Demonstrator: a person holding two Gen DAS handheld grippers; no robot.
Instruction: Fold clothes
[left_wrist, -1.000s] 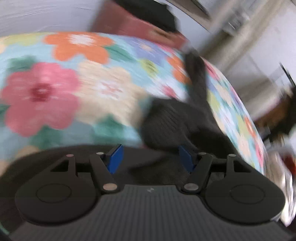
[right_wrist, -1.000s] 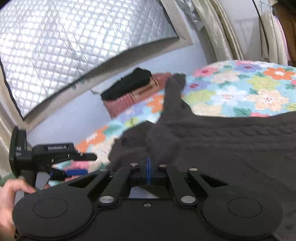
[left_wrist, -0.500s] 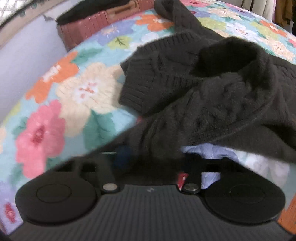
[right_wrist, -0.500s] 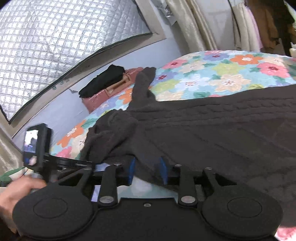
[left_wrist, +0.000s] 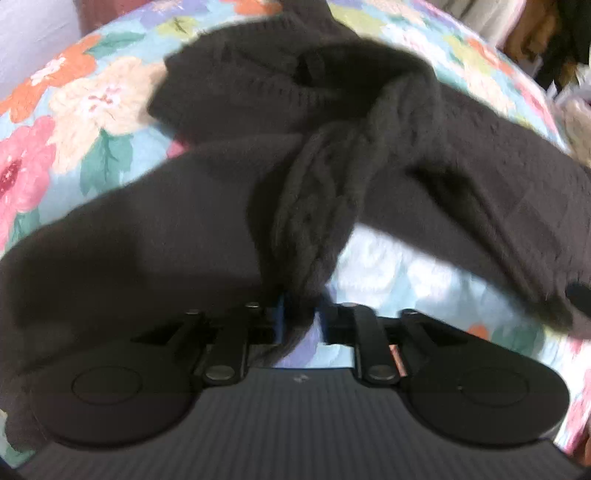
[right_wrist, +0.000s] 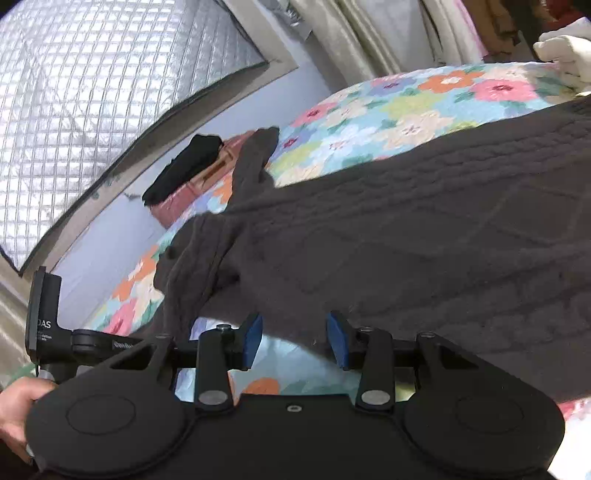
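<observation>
A dark cable-knit sweater (left_wrist: 369, 147) lies spread on a floral bedspread (left_wrist: 92, 92). In the left wrist view a bunched fold of it hangs down between the jaws of my left gripper (left_wrist: 301, 319). Those jaws are opening, and a gap shows beside the right pad. In the right wrist view the sweater (right_wrist: 406, 240) covers the bed's near half, with one sleeve (right_wrist: 255, 158) reaching toward the wall. My right gripper (right_wrist: 295, 339) sits at the sweater's near edge. Its jaws are opening too, and only bedspread shows between the blue pads (right_wrist: 253, 339).
A hand (right_wrist: 18, 402) holds the left tool's black mount (right_wrist: 44, 317) at the left edge. A reddish case (right_wrist: 192, 192) with a black garment (right_wrist: 184, 170) on it stands by the wall. A quilted silver panel (right_wrist: 110, 92) and curtains (right_wrist: 351, 37) lie behind. White cloth (right_wrist: 565, 51) sits at far right.
The right jaws went from shut to apart, and the fabric has slipped out of them. The left gripper swung over the sweater, closed on a fold, then spread again.
</observation>
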